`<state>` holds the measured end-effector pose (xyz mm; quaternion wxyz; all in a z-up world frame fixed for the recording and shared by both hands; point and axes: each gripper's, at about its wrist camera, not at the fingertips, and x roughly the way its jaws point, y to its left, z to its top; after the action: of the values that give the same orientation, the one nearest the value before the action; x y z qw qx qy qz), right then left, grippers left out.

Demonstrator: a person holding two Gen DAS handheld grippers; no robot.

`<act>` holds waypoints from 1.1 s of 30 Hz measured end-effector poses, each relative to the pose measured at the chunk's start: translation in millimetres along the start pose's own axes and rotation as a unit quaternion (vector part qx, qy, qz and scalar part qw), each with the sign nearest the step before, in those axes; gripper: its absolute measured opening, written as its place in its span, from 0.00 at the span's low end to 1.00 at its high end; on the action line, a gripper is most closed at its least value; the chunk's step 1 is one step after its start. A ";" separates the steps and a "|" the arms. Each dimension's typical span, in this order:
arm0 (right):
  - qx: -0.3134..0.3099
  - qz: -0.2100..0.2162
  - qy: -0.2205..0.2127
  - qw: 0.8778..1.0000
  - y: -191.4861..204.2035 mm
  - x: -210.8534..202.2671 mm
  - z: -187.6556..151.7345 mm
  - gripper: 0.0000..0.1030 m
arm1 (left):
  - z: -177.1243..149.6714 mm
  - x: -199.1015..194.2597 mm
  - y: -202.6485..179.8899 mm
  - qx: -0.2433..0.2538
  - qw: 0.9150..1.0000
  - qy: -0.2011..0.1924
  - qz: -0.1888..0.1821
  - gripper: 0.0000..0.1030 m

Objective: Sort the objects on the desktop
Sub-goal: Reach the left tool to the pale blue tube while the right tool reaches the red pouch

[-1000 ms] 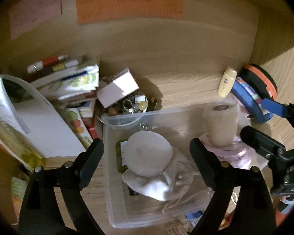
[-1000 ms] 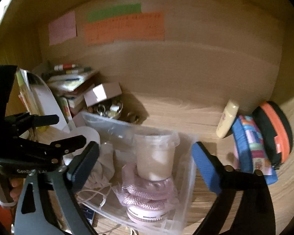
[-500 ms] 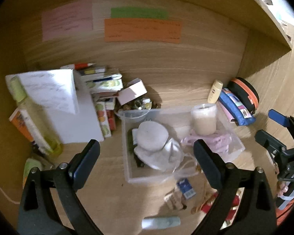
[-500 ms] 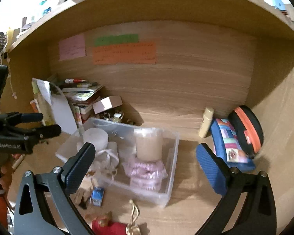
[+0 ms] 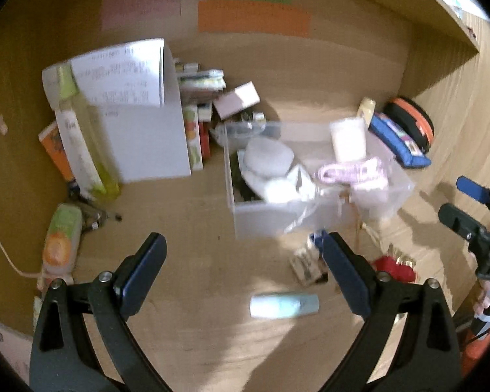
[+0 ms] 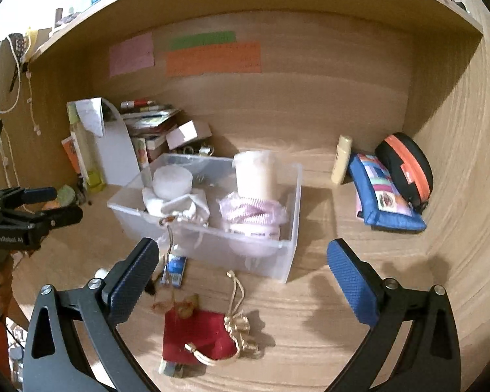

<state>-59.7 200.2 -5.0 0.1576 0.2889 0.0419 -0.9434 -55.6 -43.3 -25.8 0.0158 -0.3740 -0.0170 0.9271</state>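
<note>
A clear plastic bin (image 5: 268, 222) (image 6: 209, 245) sits mid-desk and holds a white round jar on a white cloth bag (image 6: 173, 179), a cream tub (image 6: 254, 176) and pink rope (image 6: 251, 214). In front of it lie a red drawstring pouch (image 6: 196, 333), a small blue packet (image 6: 174, 269) and a pale blue tube (image 5: 284, 305). My left gripper (image 5: 245, 277) is open and empty above the desk in front of the bin. My right gripper (image 6: 241, 281) is open and empty over the pouch.
Books, a white folder (image 5: 147, 137), a bottle (image 5: 85, 150) and a small box (image 5: 236, 99) crowd the back left. A blue pouch (image 6: 382, 192), an orange-black case (image 6: 406, 170) and a cream tube (image 6: 341, 160) lie at the right. Wooden walls enclose the back and right.
Both grippers have pulled back and up from the bin, still open. The loose items in front of the bin have come into view.
</note>
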 end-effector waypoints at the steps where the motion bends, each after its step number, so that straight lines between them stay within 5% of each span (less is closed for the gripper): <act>1: -0.001 0.001 0.002 1.000 1.7 0.7 -3.0 1.00 | -6.4 3.6 -0.7 0.000 1.000 0.009 -0.001 0.95; 14: -0.029 0.017 0.024 0.999 19.7 18.6 -40.4 0.97 | -57.9 41.1 -24.1 0.003 0.996 0.087 -0.022 0.94; 25: -0.077 0.073 0.080 0.991 46.0 56.3 -57.0 0.55 | -68.0 62.8 -42.6 0.033 0.993 0.116 -0.004 0.94; 33: -0.078 0.093 0.119 0.985 44.1 74.1 -62.4 0.39 | -67.5 63.4 -40.7 0.026 0.994 0.106 0.006 0.94</act>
<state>-70.4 148.9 -97.7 0.2604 0.3885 0.1067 -0.8774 -53.8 1.4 -116.5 0.0219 -0.4695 0.0114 0.8826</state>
